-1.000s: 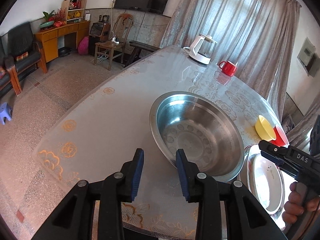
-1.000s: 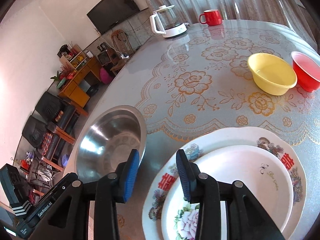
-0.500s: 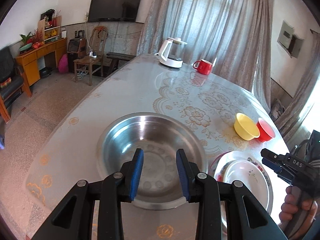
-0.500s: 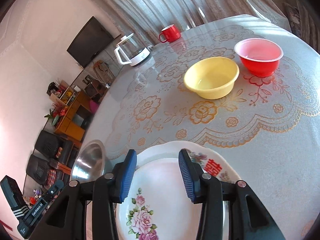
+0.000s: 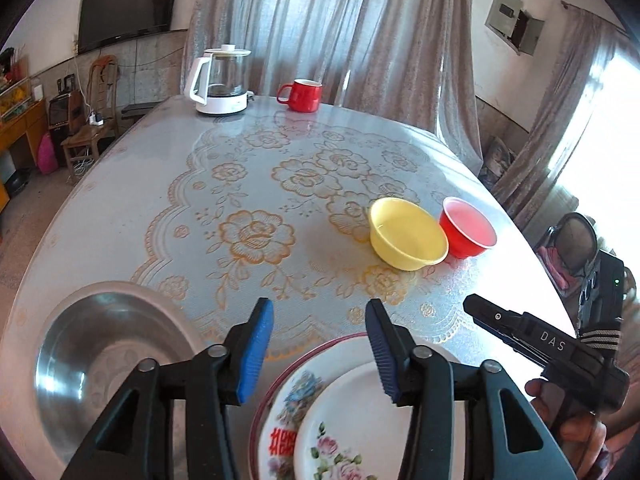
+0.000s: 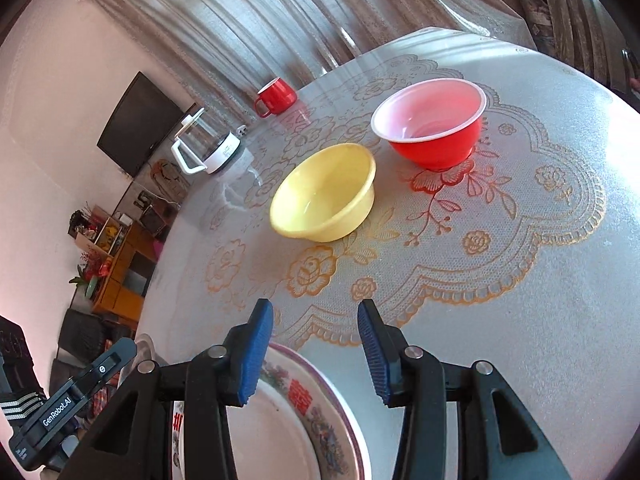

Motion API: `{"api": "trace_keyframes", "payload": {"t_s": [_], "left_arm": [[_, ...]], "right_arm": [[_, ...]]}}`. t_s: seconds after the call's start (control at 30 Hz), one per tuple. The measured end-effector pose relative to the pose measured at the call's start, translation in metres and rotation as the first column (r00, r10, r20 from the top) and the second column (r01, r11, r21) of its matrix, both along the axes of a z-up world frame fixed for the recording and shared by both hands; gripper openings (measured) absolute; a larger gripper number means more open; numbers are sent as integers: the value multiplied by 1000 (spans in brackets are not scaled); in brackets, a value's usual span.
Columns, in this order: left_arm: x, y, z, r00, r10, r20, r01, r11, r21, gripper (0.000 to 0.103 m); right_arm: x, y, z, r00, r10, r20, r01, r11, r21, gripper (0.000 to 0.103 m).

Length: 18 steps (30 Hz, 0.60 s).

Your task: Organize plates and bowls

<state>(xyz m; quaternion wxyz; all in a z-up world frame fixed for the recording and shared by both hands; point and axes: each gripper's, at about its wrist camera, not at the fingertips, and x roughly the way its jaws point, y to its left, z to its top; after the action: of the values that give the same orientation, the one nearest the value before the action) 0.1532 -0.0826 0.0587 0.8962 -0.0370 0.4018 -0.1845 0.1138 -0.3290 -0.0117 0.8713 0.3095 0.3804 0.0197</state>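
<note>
Steel basin [image 5: 108,356] at near left of left wrist view, empty, on round table [image 5: 120,208]. Two plates at near centre: small floral plate [image 5: 352,432] stacked on large plate [image 5: 288,396]. Two bowls far right, touching: yellow bowl [image 5: 406,234], red bowl [image 5: 468,226], both empty. One kettle [image 5: 220,80] and one red mug [image 5: 302,95] at far edge. Left gripper [image 5: 316,352] above the plates, jaws just widened, parted, nothing between. Right gripper [image 5: 520,332] at right, state unclear here.

Right wrist view: right gripper [image 6: 314,354] parted, empty, over large plate's rim [image 6: 320,404]; yellow bowl [image 6: 324,192] and red bowl [image 6: 430,122] beyond, a narrow gap showing.
</note>
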Motion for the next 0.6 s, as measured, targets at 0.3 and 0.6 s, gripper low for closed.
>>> {"api": "trace_keyframes", "payload": {"t_s": [0.3,0.6], "left_arm": [[45,-40,-10,995,-58,-81,57,998,-16,57],[99,-68,-31,976,-58,-211,30,990,-137,49]], "right_arm": [[25,-24,-3,1000,26,16,-26,999,22,67],[52,-45,-9,1000,10,28,-13,995,103,58]]}}
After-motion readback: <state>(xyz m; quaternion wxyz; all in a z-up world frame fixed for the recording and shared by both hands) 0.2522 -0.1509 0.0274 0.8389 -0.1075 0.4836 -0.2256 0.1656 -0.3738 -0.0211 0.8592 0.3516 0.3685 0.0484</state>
